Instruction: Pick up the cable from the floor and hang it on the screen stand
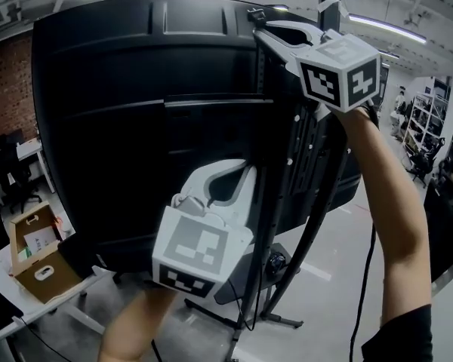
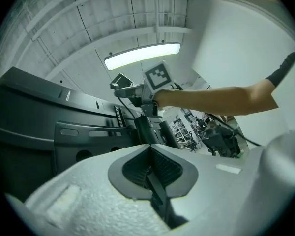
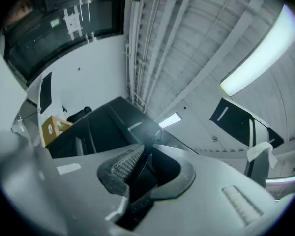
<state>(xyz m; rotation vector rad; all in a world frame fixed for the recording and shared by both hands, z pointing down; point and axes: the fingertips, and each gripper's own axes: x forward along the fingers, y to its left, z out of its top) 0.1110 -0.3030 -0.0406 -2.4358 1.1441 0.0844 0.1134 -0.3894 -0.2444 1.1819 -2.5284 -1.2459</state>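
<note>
The cable [image 1: 254, 12] is clamped in the right claw [image 1: 261, 23] and is held against the top of the screen stand [image 1: 266, 127], behind the black screen [image 1: 136, 89]. The left claw [image 1: 238, 169] is held lower, just beside the stand's column, with its jaws pressed together on nothing.
</note>
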